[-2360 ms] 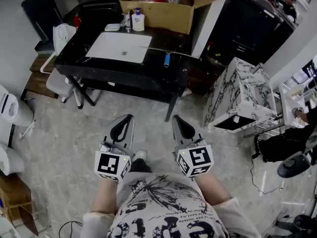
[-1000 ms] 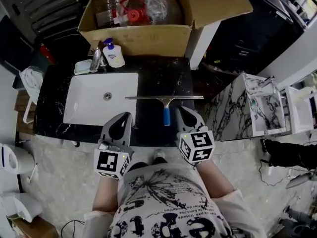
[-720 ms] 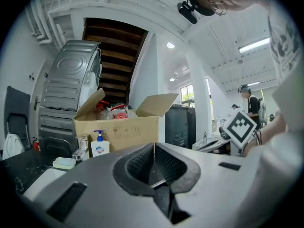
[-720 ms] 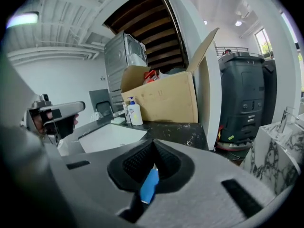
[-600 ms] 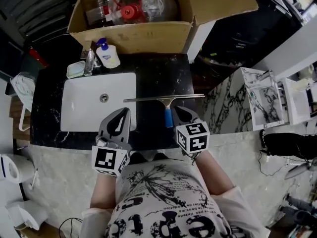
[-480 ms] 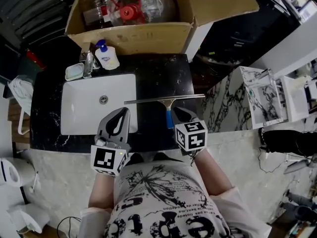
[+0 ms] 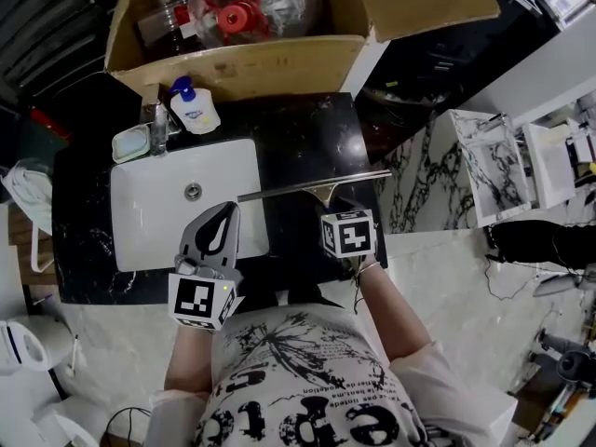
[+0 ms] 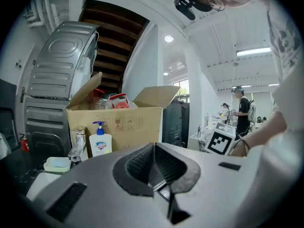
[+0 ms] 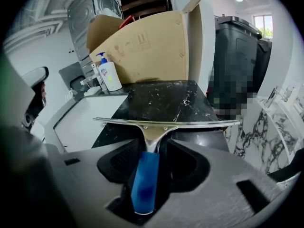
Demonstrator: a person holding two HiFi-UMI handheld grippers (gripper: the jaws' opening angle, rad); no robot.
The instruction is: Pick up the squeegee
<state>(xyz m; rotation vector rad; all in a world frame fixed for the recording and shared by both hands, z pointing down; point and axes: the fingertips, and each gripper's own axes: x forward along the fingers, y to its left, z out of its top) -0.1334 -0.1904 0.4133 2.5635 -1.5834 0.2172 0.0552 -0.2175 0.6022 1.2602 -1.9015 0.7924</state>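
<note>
The squeegee (image 7: 315, 185) lies on the black counter (image 7: 303, 133), its metal blade crosswise and its blue handle (image 9: 146, 179) pointing toward me. My right gripper (image 7: 337, 214) tips steeply down over the handle, and its marker cube hides the handle in the head view. In the right gripper view the jaws of that gripper (image 9: 156, 145) are opening. The blue handle sits between the pads with gaps beside it. My left gripper (image 7: 226, 210) hovers over the front edge of the white sink (image 7: 154, 208), and it (image 8: 154, 152) is shut on nothing.
Behind the sink stand a soap bottle (image 7: 194, 108), a faucet (image 7: 153, 117) and a soap dish (image 7: 130, 142). An open cardboard box (image 7: 233, 63) of clutter fills the back. A marble-patterned cabinet (image 7: 438, 180) stands right of the counter's edge.
My right gripper has dropped and tipped down onto the squeegee handle, and its jaws have gone from shut to wide. The left gripper has moved forward over the sink's front edge.
</note>
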